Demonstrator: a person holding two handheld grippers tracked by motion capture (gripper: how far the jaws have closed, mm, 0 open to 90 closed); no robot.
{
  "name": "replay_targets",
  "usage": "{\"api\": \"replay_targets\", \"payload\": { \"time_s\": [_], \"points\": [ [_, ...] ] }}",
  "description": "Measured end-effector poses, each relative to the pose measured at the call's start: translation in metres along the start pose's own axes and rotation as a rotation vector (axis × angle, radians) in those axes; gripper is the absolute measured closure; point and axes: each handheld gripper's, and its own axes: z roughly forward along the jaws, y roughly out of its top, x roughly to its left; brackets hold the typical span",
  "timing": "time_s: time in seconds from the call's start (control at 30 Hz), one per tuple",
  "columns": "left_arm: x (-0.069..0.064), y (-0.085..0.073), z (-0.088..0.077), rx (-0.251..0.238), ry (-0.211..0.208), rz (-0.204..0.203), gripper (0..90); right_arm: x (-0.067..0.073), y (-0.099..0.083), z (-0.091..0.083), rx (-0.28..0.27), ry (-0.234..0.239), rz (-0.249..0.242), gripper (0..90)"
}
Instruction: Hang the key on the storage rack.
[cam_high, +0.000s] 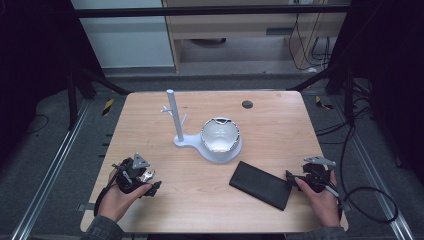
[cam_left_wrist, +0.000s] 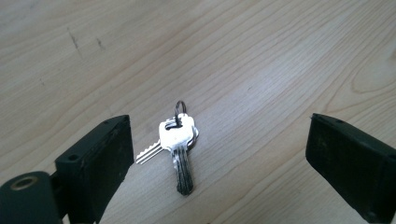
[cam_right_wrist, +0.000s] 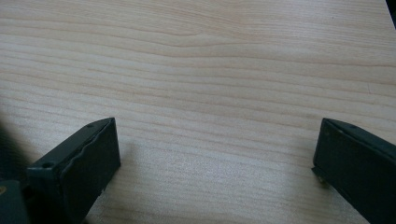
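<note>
The keys lie flat on the pale wood surface, right between the wide-open jaws of my left claw. My right claw gapes over bare wood beside a black wallet. Farther off: a white bowl on its stand, dark curtains, cables trailing on grey floor.

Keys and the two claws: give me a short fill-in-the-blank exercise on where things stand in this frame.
1. The keys lie flat on the table between the jaws of the ____ claw.
2. Both that claw and the right claw stand ____.
3. The white bowl sits on the same base as an upright ____.
4. The flat black case lies nearest the ____ claw.

Missing words: left; open; post; right
</note>
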Motion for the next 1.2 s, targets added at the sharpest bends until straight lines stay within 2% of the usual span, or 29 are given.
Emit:
{"api": "replay_targets", "payload": {
  "time_s": [0.17,0.2,0.23,0.27,0.33,0.47,0.6,0.63,0.67,0.73,0.8,0.9,0.93,1.2],
  "points": [
    [0.005,-0.002,0.005,0.033,0.004,-0.012,6.2,-0.001,-0.003,-0.003,-0.003,0.009,-0.006,1.0],
    [0.006,-0.002,0.006,0.051,0.002,-0.017,7.2,-0.001,-0.003,-0.003,-0.004,0.009,-0.009,1.0],
    [0.007,-0.002,0.008,0.088,-0.004,-0.024,9.1,0.0,-0.004,-0.004,-0.003,0.009,-0.007,1.0],
    [0.007,-0.002,0.009,0.105,0.003,-0.015,9.1,0.0,-0.004,-0.004,-0.003,0.009,-0.007,1.0],
    [0.011,-0.002,0.007,0.097,0.028,-0.022,14.2,0.0,-0.004,-0.004,-0.003,0.01,-0.003,0.9],
    [0.016,-0.006,0.008,0.118,0.019,-0.039,17.0,0.001,-0.004,-0.004,-0.001,0.005,-0.002,0.6],
    [0.02,-0.011,0.013,0.135,0.015,-0.026,33.2,0.001,-0.004,-0.004,-0.002,0.007,0.0,0.7],
    [0.021,-0.012,0.014,0.135,0.011,-0.03,33.2,0.001,-0.004,-0.004,-0.002,0.007,0.0,0.7],
    [0.021,-0.012,0.014,0.128,-0.013,-0.041,35.8,0.001,-0.004,-0.004,-0.002,0.007,-0.001,0.7],
    [0.019,-0.012,0.016,0.13,-0.041,-0.039,41.6,0.001,-0.005,-0.004,-0.002,0.006,-0.009,0.7],
    [0.018,-0.011,0.02,0.151,-0.027,-0.024,43.1,0.001,-0.005,-0.005,-0.002,0.008,-0.006,0.7],
    [0.019,-0.009,0.024,0.155,-0.029,-0.031,48.9,0.001,-0.005,-0.004,-0.002,0.006,-0.008,0.7],
    [0.02,-0.008,0.026,0.161,-0.036,-0.035,55.6,0.001,-0.005,-0.005,-0.002,0.006,-0.01,0.7],
    [0.025,-0.007,0.026,0.171,-0.061,-0.042,73.1,0.001,-0.005,-0.004,-0.002,0.007,-0.012,0.7]
  ]
}}
